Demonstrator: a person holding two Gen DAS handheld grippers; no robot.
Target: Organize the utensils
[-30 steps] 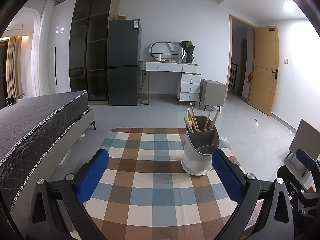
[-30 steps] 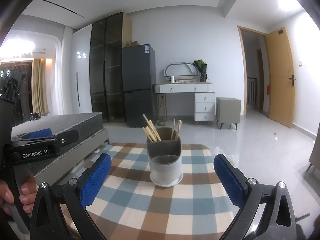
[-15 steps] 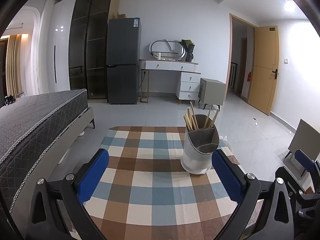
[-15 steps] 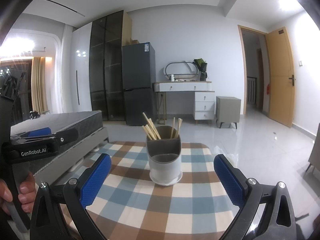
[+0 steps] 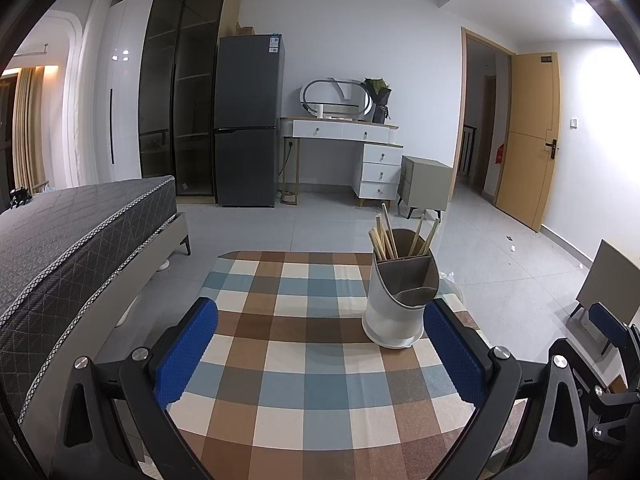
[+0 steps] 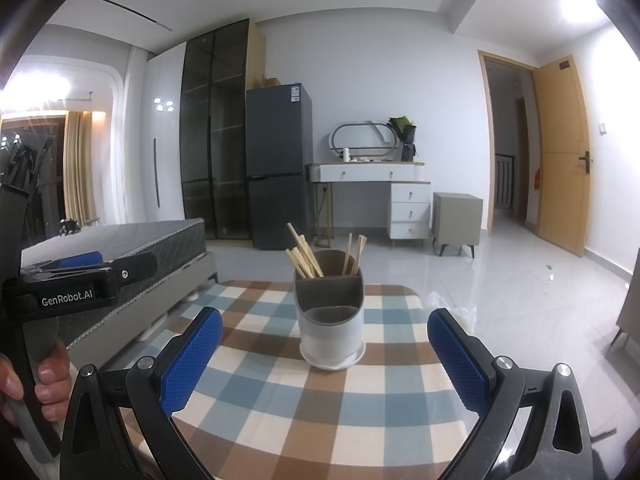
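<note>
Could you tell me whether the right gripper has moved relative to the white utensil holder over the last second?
Yes, slightly. In the right wrist view the white utensil holder with wooden chopsticks now sits lower against the dark fridge behind, so the right gripper has tilted or risen slightly.

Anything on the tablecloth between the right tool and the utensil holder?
No. The right wrist view shows only bare checked tablecloth between the open right tool and the white-and-grey utensil holder.

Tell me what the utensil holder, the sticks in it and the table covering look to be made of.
Utensil holder: probably matte plastic; smooth moulded white shell, grey inner dividers.
Chopsticks: likely bamboo or pale wood; tan, unglossed, square-cut ends.
Tablecloth: seemingly woven fabric; brown, blue and cream checks, no shine, draping at the edge.
</note>
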